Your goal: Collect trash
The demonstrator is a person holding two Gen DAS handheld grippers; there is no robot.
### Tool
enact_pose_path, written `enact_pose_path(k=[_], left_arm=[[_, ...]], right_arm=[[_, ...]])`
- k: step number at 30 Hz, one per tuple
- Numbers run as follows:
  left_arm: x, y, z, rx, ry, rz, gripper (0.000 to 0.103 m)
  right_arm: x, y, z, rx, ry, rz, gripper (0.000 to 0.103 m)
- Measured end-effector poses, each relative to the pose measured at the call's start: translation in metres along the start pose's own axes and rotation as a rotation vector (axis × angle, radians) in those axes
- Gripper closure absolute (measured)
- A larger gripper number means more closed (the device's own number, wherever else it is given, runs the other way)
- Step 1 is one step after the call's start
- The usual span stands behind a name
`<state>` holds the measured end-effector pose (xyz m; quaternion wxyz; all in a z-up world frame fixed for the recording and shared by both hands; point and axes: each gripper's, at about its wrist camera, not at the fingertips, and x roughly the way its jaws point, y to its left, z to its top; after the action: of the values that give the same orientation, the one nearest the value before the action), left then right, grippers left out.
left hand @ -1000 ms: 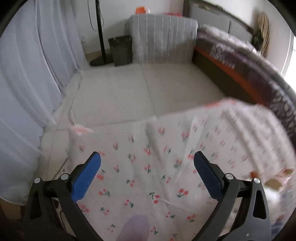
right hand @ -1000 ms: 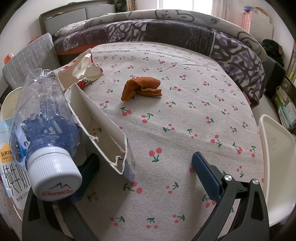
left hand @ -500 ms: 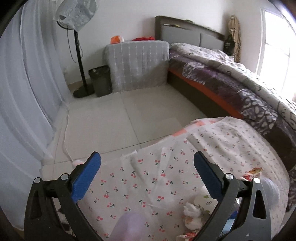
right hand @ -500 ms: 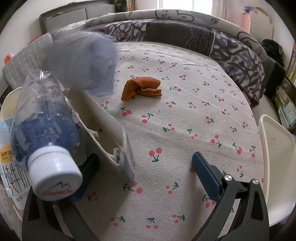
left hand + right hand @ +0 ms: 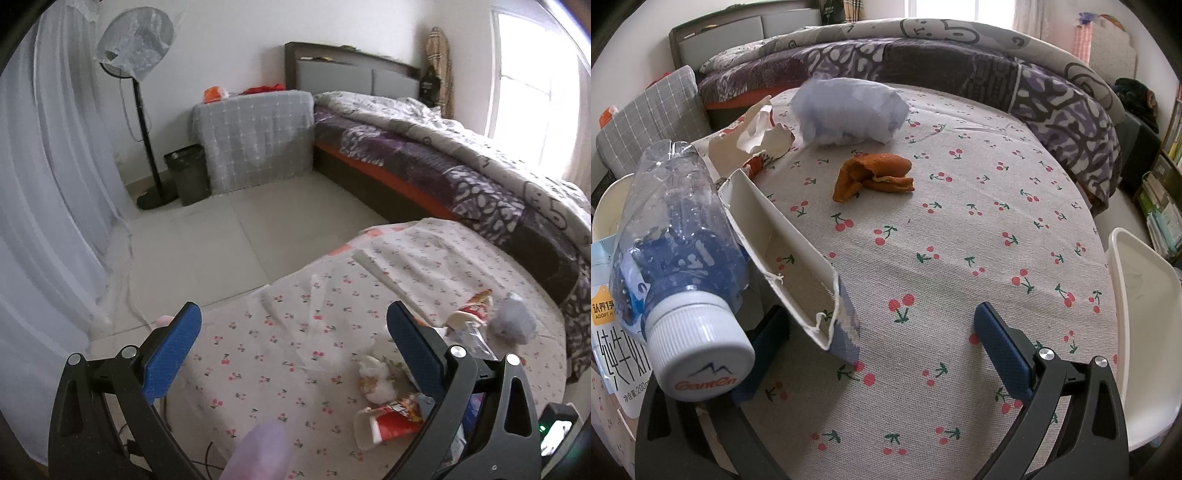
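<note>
Trash lies on a round table with a cherry-print cloth (image 5: 960, 258). In the right wrist view there is a crumpled pale-blue wad (image 5: 849, 110), an orange peel (image 5: 873, 177), a torn white carton (image 5: 783, 254), a crushed clear bottle with a white cap (image 5: 676, 258) and torn wrappers (image 5: 761, 136). My right gripper (image 5: 879, 350) is open and empty, low over the cloth beside the carton. In the left wrist view my left gripper (image 5: 295, 350) is open and empty above the table edge. The wad (image 5: 511, 321), red wrappers (image 5: 391, 421) and crumpled tissue (image 5: 376, 376) lie to its right.
A dark waste bin (image 5: 188, 173) stands on the floor by a fan stand (image 5: 147, 140) and a grey covered box (image 5: 255, 136). A bed with a patterned quilt (image 5: 461, 162) runs behind the table. A white chair (image 5: 1141, 325) is at the table's right.
The pale-blue wad has dropped onto the table near the orange peel. The left gripper has swung up and right, bringing the trash pile into its view. The right gripper has stayed still.
</note>
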<state>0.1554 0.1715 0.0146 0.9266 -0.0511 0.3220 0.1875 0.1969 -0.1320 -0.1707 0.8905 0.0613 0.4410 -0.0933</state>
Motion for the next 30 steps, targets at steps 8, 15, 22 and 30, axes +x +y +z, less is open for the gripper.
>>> enact_pose_path(k=[8,15,22,30], left_arm=[[0.005,-0.032,-0.024,0.079,0.003,-0.166,0.007],[-0.003,-0.059,-0.035,0.162,-0.009,-0.208,0.007],[0.000,-0.060,-0.040,0.121,0.084,-0.319,0.007],[-0.047,-0.071,-0.052,0.196,-0.011,-0.305,0.007]], right_arm=[[0.000,0.000,0.000,-0.001,0.000,0.000,0.006],[0.002,0.000,0.002,-0.003,0.001,-0.001,0.005],[0.002,-0.003,0.004,-0.004,0.020,-0.006,0.005],[-0.078,-0.040,0.001,-0.051,-0.012,0.049,0.005]])
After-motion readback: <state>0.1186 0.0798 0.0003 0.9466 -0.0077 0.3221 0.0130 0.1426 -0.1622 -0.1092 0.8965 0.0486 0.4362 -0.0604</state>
